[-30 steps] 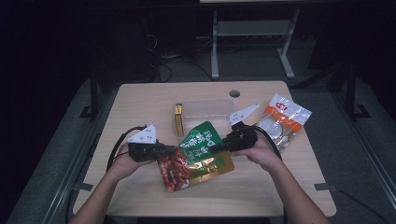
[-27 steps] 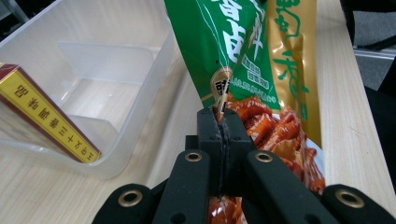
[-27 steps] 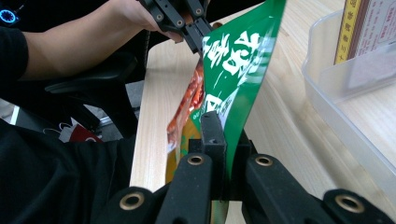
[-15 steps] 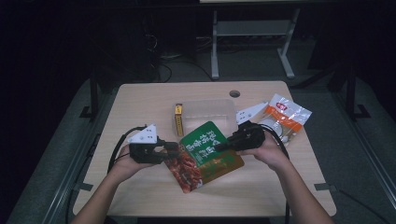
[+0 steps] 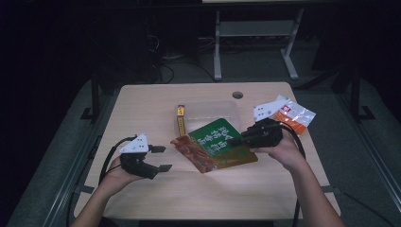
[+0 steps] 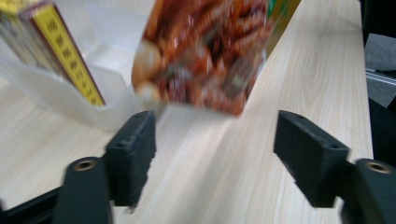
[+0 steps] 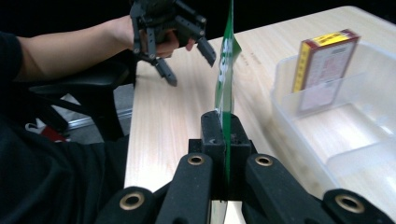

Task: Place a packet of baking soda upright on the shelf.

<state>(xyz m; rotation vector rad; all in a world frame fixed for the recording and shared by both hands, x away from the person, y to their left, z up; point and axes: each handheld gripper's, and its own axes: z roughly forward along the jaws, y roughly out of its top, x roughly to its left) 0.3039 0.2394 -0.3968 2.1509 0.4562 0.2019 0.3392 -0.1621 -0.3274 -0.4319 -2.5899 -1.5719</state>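
A green and red snack pouch [image 5: 215,144] hangs just above the table's middle, with my right gripper [image 5: 242,138] shut on its right edge. In the right gripper view the jaws [image 7: 224,140] pinch the pouch [image 7: 226,79] edge-on. My left gripper [image 5: 162,158] stands to the left of the pouch, apart from it. Its jaws have just been opening, and nothing lies between them. From the left gripper view, the gripper [image 6: 215,154] is wide open and the pouch's red end [image 6: 205,51] hangs ahead, beyond the pads.
A clear plastic container [image 5: 215,109] sits behind the pouch, and a yellow box [image 5: 180,119] stands upright at its left end. An orange and white packet [image 5: 289,113] lies at the table's right. A round cable hole [image 5: 237,94] is near the far edge.
My left gripper has opened, let go of the pouch's red end and drawn back to the left. The right gripper has raised the pouch and carried it slightly right.
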